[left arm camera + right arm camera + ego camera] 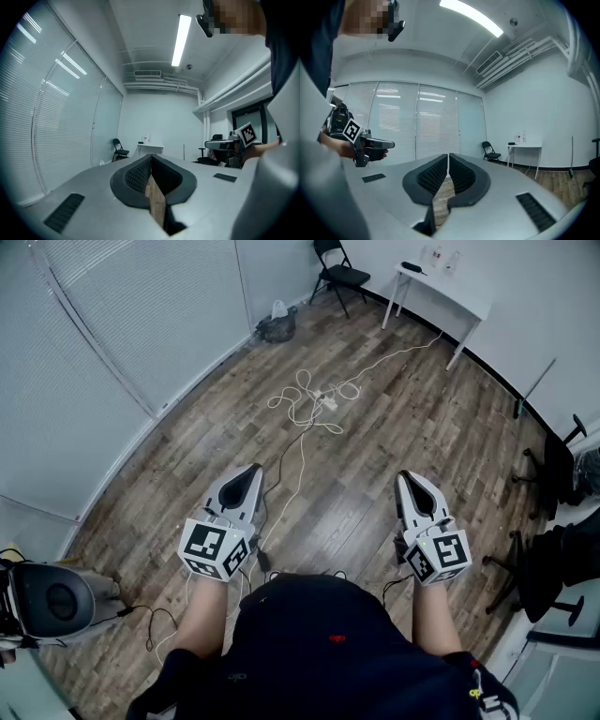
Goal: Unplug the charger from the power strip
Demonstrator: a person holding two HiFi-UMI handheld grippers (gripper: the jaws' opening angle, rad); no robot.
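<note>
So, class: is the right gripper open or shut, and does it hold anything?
Shut and empty: on the right gripper the jaws meet at their tips, with only wood floor showing behind.

Count on inspection:
- Grippers: two, the left gripper (250, 470) and the right gripper (406, 478), both near.
- Power strip (328, 401): one, mid-floor.
- Folding chair (337, 273): one, far.
- White table (442, 289): one, far right.
- Bottles (454, 261): two, on that table.

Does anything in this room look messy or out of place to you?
Yes: a white cable lies in loose tangled loops in the middle of the wooden floor, around what looks like a power strip, and trails off toward the white table. Nothing looks spilled or broken.
</note>
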